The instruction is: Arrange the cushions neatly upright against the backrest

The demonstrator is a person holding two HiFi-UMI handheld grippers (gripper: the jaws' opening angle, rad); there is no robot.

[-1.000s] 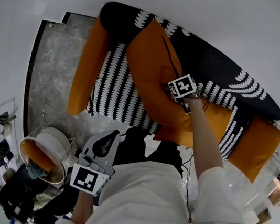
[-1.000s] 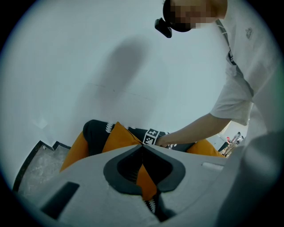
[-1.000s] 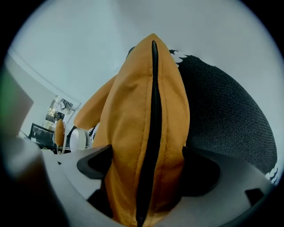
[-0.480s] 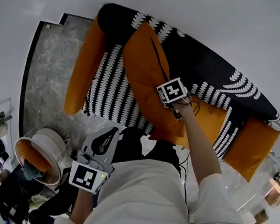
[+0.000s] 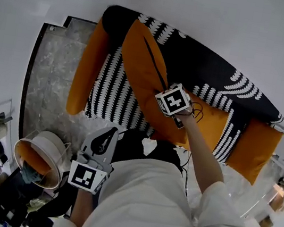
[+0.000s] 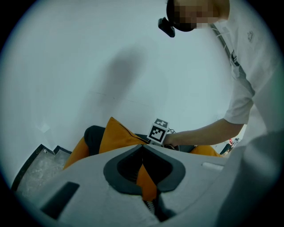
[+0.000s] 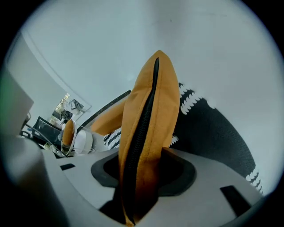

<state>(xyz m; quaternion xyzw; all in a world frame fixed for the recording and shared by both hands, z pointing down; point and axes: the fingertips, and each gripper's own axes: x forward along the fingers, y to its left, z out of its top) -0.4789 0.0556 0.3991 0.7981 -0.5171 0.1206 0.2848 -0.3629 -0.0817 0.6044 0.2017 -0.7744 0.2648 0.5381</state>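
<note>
Gripping the orange square fabric cushion point(image 5: 141, 67) by its zipper edge; jaws of my right gripper point(image 7: 144, 155) just closed onto it. Black-and-white patterned sofa backrest point(image 5: 214, 68) lies just behind it. Left gripper point(image 6: 142, 148), jaws together and empty, is well apart.

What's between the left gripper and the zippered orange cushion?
Head view: the striped sofa seat and a strip of grey floor lie between left gripper and zippered orange cushion.

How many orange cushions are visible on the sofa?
4. The left-end cushion; the raised cushion, on edge, left of centre; the flat cushion, right of it; the right-end cushion. The person's arm may hide more.
</note>
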